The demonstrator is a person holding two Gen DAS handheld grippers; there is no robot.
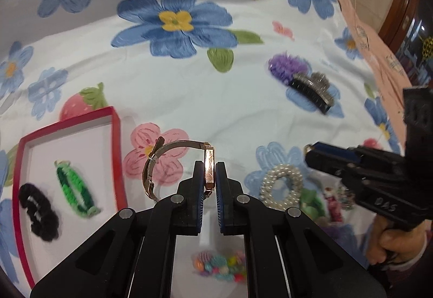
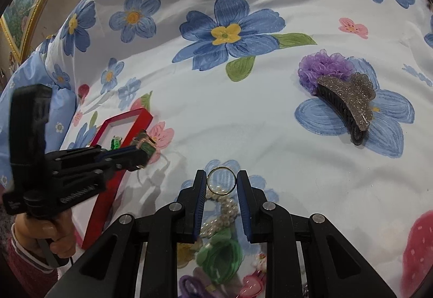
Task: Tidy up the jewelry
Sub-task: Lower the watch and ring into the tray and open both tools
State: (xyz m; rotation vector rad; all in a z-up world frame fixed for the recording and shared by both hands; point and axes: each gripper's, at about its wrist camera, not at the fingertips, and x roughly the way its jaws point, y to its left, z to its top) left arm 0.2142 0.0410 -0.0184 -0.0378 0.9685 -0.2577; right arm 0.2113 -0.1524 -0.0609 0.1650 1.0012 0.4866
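My left gripper [image 1: 209,172] is shut on a rose-gold watch [image 1: 210,170] with a mesh strap, held above the floral bedsheet just right of the red box [image 1: 116,141]. The box holds a black scrunchie [image 1: 38,212] and a green braided bracelet [image 1: 75,189]. My right gripper [image 2: 222,180] is shut on a thin gold ring [image 2: 222,180], held above a pearl bracelet [image 2: 220,212]. The right gripper also shows in the left wrist view [image 1: 308,149], and the left gripper in the right wrist view [image 2: 143,145] beside the red box [image 2: 130,141].
A glittery hair claw [image 2: 349,105] and a purple scrunchie [image 2: 324,68] lie at the right. A pearl bracelet [image 1: 281,187], colourful beads [image 1: 219,265], a green hair tie [image 2: 219,254] and other small pieces lie close below the grippers. A framed picture [image 2: 24,13] is far left.
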